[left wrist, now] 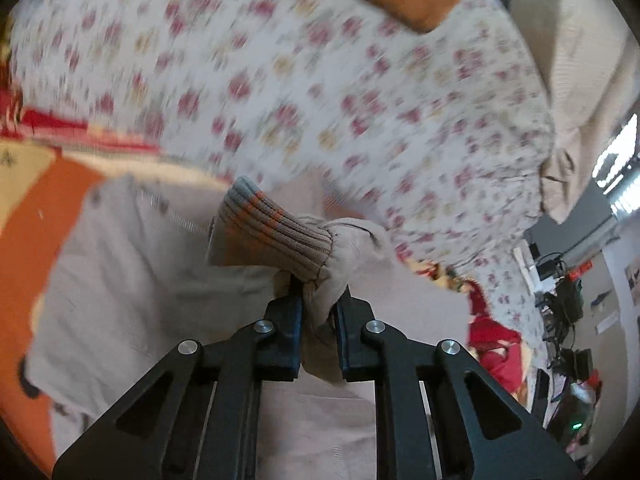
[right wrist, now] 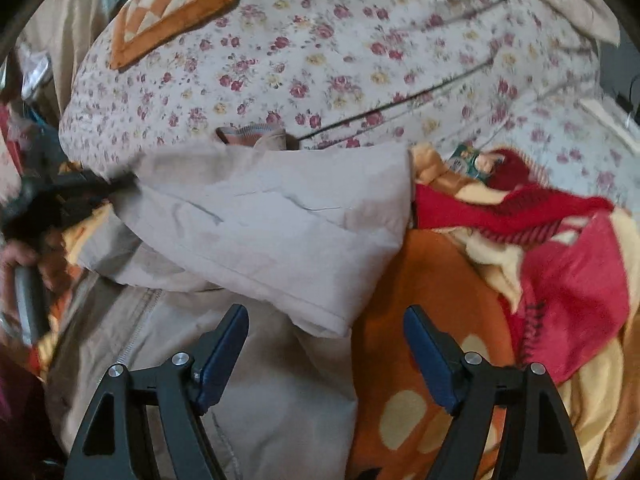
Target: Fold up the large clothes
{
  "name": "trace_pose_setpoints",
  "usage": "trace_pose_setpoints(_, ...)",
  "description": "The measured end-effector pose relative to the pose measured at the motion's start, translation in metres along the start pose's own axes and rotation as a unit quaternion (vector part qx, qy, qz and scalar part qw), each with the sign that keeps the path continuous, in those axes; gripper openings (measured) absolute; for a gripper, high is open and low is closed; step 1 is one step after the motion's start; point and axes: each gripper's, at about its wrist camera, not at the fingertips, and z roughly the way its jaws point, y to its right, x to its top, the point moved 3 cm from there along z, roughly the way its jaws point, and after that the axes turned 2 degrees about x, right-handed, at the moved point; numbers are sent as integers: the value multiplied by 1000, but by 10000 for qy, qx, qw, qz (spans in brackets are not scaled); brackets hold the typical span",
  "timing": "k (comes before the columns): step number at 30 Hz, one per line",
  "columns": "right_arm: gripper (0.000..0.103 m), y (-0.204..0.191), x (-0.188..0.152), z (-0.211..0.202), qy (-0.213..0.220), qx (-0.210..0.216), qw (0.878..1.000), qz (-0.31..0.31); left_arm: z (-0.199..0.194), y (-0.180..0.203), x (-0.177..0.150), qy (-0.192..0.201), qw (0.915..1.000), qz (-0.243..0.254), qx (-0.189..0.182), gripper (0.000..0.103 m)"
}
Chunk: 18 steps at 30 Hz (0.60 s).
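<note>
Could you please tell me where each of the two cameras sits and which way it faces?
Left wrist view: sits on the left tool, looking forward and down along its fingers, which pinch the beige cotton jacket just behind its ribbed grey-and-orange knit cuff; only the tool's black linkage shows.
Right wrist view: sits on the right tool, facing down over the folded jacket, jaws open and empty; a hand shows at the left edge.
Shared: jacket, cuff, floral bedsheet, orange spotted blanket.
</note>
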Motion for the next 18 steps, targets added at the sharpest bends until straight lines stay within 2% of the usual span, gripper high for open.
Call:
trace_pose_setpoints(2,80,-7,-1,3,14,-237,9996,-175,-13,15,6,103,9998,124,-67,12)
trace_pose_setpoints(4,84,-19,-1,9,-9,-292,9991,-313,-30,36,14,231,9993,249,-160,12)
trace_pose_setpoints(7,84,-34,2,18,-33,-554,9970,-541,-56,68,28,499,9971,443,-369,11)
trace_pose_setpoints(9,84,-35,6,23,35,-827,9954,-487,-76,83,35,660,9951,565,-471,11)
trace_pose_setpoints(11,84,-28,12,26,86,-865,9961,-143,-96,95,43,837,9927,660,-571,11)
trace_pose_setpoints(14,84,-10,18,33,41,-717,9961,519,-117,93,47,1058,9904,704,-542,11)
trace_pose_setpoints(16,84,8,20,30,159,-902,9916,909,-124,76,44,1102,9909,664,-383,11)
trace_pose_setpoints(18,84,20,18,18,299,-1133,9869,1110,-119,46,34,953,9936,576,-180,11)
